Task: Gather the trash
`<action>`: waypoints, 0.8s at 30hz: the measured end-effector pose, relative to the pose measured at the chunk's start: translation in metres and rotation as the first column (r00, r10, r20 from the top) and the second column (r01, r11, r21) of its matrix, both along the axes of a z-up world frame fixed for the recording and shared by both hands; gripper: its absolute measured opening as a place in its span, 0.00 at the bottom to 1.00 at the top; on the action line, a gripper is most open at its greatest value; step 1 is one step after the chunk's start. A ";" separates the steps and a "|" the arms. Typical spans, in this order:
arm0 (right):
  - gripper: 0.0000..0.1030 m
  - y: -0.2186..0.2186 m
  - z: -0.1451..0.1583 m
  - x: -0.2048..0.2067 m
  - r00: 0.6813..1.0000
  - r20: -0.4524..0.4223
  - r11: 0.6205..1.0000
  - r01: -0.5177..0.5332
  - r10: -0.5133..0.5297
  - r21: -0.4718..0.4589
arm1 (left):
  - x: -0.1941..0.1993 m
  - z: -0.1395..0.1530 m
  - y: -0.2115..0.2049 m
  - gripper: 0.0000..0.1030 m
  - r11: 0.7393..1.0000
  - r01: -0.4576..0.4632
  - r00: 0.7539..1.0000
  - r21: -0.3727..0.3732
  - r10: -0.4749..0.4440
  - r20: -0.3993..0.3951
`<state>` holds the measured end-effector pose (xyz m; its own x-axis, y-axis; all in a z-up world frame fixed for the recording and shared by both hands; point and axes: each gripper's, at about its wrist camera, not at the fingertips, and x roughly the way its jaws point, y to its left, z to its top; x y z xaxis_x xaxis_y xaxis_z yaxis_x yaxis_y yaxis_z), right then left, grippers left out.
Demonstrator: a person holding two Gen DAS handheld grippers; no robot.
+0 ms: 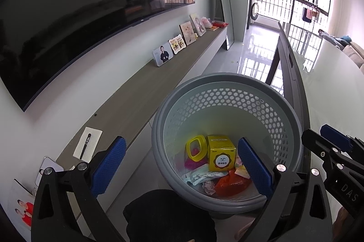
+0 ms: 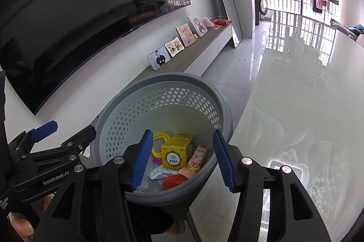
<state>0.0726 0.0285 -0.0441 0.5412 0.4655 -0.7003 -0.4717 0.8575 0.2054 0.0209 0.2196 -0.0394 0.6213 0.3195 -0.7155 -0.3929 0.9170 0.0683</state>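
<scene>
In round perforated plastic bin, glossy yellow box

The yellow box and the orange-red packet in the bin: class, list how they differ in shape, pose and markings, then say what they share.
1. The yellow box is a rigid cube with crisp edges; the orange-red packet is soft and crumpled.
2. The yellow box stands above the litter; the orange-red packet lies low, nearer the camera.
3. The yellow box bears a round white logo; the orange-red packet shows no readable print.

Both lie inside the grey perforated bin.

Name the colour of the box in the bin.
Yellow box, clearest in the right wrist view.
</scene>
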 end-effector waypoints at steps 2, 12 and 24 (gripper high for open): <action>0.51 0.000 0.000 0.000 1.000 0.000 1.000 0.000 0.000 0.000 | -0.001 0.000 0.000 0.94 1.000 -0.004 1.000 0.004 0.004 0.002; 0.51 0.001 0.001 -0.001 1.000 -0.004 1.000 0.000 0.000 0.000 | -0.001 0.000 0.002 0.94 1.000 -0.017 1.000 0.011 0.017 -0.001; 0.51 0.000 0.003 -0.002 1.000 -0.002 1.000 -0.001 0.001 0.001 | 0.001 -0.002 0.001 0.94 1.000 -0.013 1.000 0.012 0.014 -0.013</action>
<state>0.0702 0.0289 -0.0413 0.5393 0.4666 -0.7010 -0.4722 0.8568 0.2071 0.0222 0.2203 -0.0417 0.6077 0.3363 -0.7194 -0.4042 0.9108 0.0843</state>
